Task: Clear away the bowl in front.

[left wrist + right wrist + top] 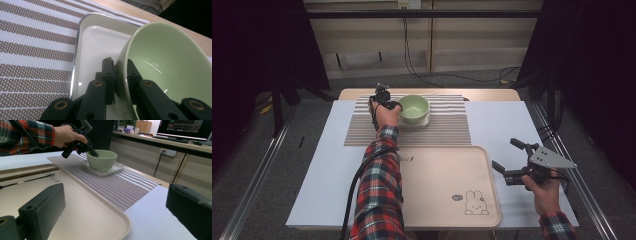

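Grasp step: left gripper (121,72) fingers pinch the green bowl (413,108) rim (right gripper (511,159) gapes, holding nothing); next, lift it off the white dish (100,40).

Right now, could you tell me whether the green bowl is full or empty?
Empty: the left gripper view looks into the green bowl and shows only its bare glossy inside, with nothing in it.

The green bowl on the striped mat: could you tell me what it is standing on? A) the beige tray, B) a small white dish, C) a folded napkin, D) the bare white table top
B: the green bowl stands on a small white dish that lies on the striped mat, while the left gripper pinches the bowl's rim.
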Available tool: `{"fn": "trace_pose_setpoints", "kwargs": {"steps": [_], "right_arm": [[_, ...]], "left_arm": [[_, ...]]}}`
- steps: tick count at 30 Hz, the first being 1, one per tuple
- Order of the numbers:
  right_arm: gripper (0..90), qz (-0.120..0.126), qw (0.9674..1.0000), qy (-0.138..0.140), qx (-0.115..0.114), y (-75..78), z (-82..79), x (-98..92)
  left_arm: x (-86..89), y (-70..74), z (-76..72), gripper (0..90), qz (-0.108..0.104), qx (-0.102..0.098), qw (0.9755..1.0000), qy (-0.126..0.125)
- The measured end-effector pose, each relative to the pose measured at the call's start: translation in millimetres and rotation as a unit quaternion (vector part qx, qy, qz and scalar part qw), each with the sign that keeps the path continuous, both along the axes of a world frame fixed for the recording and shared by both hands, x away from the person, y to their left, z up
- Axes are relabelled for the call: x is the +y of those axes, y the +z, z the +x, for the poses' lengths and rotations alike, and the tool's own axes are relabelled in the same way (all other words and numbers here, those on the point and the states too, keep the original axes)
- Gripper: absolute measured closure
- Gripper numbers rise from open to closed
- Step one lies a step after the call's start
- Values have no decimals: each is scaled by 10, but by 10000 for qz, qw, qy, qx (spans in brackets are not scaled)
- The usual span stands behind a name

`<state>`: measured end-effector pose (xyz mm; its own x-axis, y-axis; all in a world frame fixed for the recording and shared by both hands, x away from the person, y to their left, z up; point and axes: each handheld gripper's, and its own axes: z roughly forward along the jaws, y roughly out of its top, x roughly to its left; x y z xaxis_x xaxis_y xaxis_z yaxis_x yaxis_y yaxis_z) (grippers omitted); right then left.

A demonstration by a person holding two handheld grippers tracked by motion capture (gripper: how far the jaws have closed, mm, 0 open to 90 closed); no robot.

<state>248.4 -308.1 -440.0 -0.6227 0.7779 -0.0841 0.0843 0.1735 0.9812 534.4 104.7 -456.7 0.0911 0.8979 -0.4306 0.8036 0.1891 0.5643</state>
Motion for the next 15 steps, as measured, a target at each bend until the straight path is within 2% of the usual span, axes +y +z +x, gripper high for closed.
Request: {"fn": "trace_pose_setpoints", "kwargs": {"steps": [4,9,15], "right_arm": [[17,14,10000,-1,-23,1,1,-8],[17,-1,10000,0,-34,-1,3,-8],[17,56,10000,-34,-19,2,-3,-1]], "left_arm": [[-13,63,-16,817,202,-49,9997,-155],[23,174,-60,819,-7,-98,9996,-273],[67,305,-140,818,-43,-102,9987,-493]]}}
